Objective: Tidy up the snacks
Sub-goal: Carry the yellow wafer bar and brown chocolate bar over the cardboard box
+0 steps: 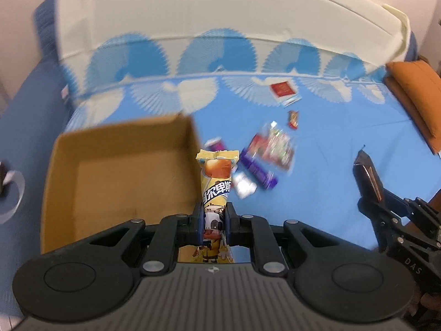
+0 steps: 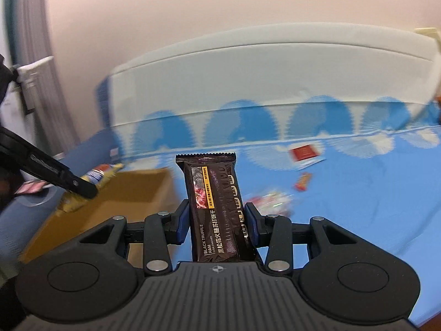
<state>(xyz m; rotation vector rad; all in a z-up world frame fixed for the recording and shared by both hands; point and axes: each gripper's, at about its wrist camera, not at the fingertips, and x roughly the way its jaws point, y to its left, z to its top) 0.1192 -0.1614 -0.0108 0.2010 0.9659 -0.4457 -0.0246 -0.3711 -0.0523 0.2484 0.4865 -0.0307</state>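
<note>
My left gripper (image 1: 214, 222) is shut on a yellow snack packet (image 1: 216, 182) with a cartoon cow, held upright above the blue bed beside the open cardboard box (image 1: 121, 176). My right gripper (image 2: 217, 222) is shut on a dark brown cracker packet (image 2: 217, 207) marked "Black Truffle Ham", also upright. In the right wrist view the left gripper (image 2: 82, 187) and its yellow packet (image 2: 104, 172) hang over the box (image 2: 124, 195) at the left. The right gripper (image 1: 366, 171) shows at the right edge of the left wrist view.
Several loose snacks lie on the blue sheet (image 1: 317, 193): a purple bar (image 1: 259, 171), a clear candy bag (image 1: 275, 146), a red packet (image 1: 282, 88) and a small red sweet (image 1: 293, 118). An orange cushion (image 1: 416, 93) sits at the right. A white headboard (image 1: 220, 8) runs behind.
</note>
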